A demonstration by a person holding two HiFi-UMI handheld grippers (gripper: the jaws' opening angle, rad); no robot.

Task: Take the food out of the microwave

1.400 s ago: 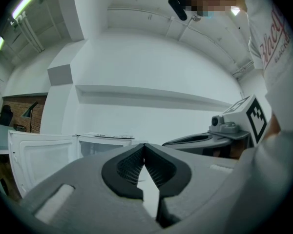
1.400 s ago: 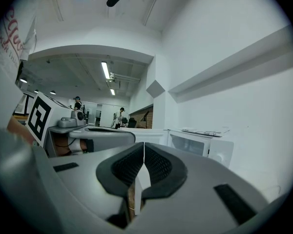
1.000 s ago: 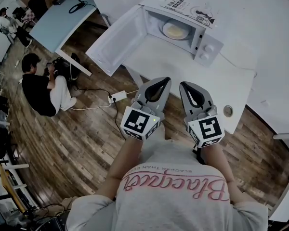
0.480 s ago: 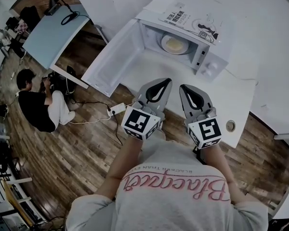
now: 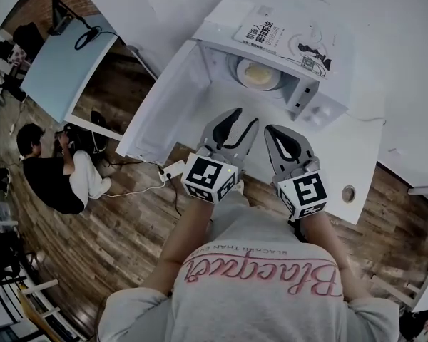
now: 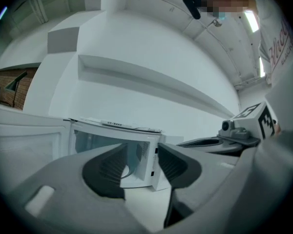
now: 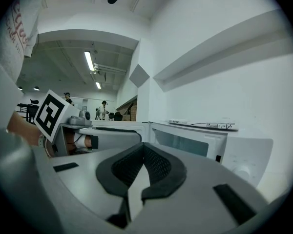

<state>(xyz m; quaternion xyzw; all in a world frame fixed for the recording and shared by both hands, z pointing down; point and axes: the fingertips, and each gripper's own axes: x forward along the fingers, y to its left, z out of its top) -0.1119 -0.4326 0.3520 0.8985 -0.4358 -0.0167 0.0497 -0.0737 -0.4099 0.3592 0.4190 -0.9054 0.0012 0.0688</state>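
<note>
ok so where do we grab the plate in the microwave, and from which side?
Pinch the near rim of the plate, coming in level through the open front. It lies flat in the cavity; the walls of the microwave block every other side, and the door hangs clear to the left.

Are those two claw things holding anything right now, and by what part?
Nothing. The left gripper is opening its jaws on air; the right gripper is shut, empty.

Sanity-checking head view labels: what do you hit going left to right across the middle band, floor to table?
seated person → power strip → left gripper, jaws opening, nothing between them → right gripper → grommet
</note>
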